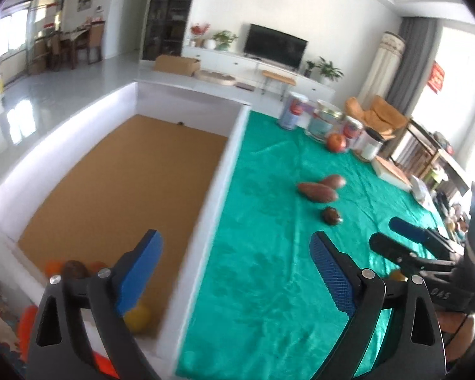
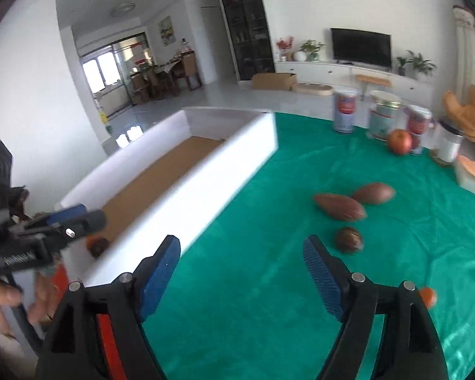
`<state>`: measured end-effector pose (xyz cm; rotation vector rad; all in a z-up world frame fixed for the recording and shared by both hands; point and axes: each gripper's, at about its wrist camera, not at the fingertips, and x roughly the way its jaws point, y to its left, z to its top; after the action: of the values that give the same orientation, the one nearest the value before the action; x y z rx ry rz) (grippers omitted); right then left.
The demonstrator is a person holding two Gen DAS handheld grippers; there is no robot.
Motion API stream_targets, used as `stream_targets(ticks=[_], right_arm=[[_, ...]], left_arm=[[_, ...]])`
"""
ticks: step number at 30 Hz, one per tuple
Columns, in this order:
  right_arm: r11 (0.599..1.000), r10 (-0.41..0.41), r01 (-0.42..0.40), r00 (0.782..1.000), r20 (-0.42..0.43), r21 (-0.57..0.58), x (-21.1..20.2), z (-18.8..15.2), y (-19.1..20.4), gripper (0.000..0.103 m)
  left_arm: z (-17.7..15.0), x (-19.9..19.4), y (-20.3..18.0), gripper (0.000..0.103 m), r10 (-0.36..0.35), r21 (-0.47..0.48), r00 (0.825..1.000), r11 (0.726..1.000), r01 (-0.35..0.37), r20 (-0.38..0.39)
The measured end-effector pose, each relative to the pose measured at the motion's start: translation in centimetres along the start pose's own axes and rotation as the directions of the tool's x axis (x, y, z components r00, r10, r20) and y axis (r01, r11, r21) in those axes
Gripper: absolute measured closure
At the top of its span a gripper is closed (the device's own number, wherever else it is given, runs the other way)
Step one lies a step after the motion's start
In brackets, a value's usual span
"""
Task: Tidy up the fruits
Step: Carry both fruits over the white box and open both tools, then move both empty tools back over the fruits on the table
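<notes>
My left gripper [image 1: 237,272] is open and empty, straddling the right wall of a white box [image 1: 228,171] with a brown floor. An orange fruit [image 1: 53,267], a brown fruit [image 1: 74,269] and a yellow fruit [image 1: 137,316] lie in the box's near corner. My right gripper [image 2: 242,272] is open and empty above the green cloth [image 2: 237,316]. Ahead of it lie two long brown fruits [image 2: 338,205], a round brown fruit [image 2: 348,239] and a red apple [image 2: 400,141]. A small orange fruit [image 2: 427,296] sits by its right finger.
Several tins [image 2: 345,110] and a white jar [image 2: 449,142] stand along the cloth's far edge behind the apple. A flat white box [image 1: 392,171] lies at the right edge. A hand [image 2: 0,297] holds the left gripper [image 2: 82,217] over the box's near end.
</notes>
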<state>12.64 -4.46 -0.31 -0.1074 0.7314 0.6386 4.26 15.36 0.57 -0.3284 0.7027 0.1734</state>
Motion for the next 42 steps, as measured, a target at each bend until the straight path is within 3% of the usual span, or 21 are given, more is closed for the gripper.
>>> stream_targets(ticks=[3,6,9,11,15,21,29,36,42], right_arm=[[0.979,-0.188,0.186,0.982,0.027,0.080,-3.0,-5.3,-6.4,0.023],[0.908,-0.380,0.371,0.925,0.008,0.193,-5.5,-9.8,-12.5,0.023],[0.826,-0.485,0.467,0.874,-0.025,0.317,-7.4,-13.2,-17.2,0.023],[0.784,-0.521,0.504,0.852,-0.058,0.362,-8.0,-14.7,-19.3,0.023],[0.752,-0.517,0.523,0.846,-0.133,0.402,-7.6,-16.0,-21.8,0.023],[0.739,-0.520,0.535,0.839,-0.157,0.410,-6.7,-16.1,-22.0,0.023],[0.715,-0.507,0.523,0.845,-0.171,0.465,-6.5,-16.6,-22.9,0.023],[0.718,-0.543,0.567,0.819,-0.185,0.403,-5.8,-16.2,-21.7,0.023],[0.710,-0.538,0.558,0.823,-0.181,0.429,-6.0,-16.4,-21.9,0.023]], left_arm=[[-2.2,2.3,-4.2,0.007,-0.086,0.072,0.994,0.993,0.091,-0.068],[-4.4,5.2,-8.0,0.007,-0.138,0.149,0.982,0.976,0.158,-0.132],[-6.0,8.2,-10.6,0.007,-0.150,0.229,0.974,0.955,0.187,-0.172],[-6.8,9.4,-11.6,0.007,-0.133,0.270,0.976,0.947,0.177,-0.173],[-7.0,11.5,-11.9,0.007,-0.087,0.294,0.988,0.948,0.122,-0.129],[-7.2,13.0,-10.5,0.007,-0.067,0.209,0.988,0.973,0.095,-0.139],[-8.1,13.4,-12.1,0.007,-0.044,0.314,0.988,0.945,0.090,-0.150],[-8.2,14.0,-12.2,0.007,-0.042,0.319,0.981,0.942,0.103,-0.191],[-8.3,14.2,-12.3,0.007,-0.035,0.330,0.978,0.938,0.102,-0.204]])
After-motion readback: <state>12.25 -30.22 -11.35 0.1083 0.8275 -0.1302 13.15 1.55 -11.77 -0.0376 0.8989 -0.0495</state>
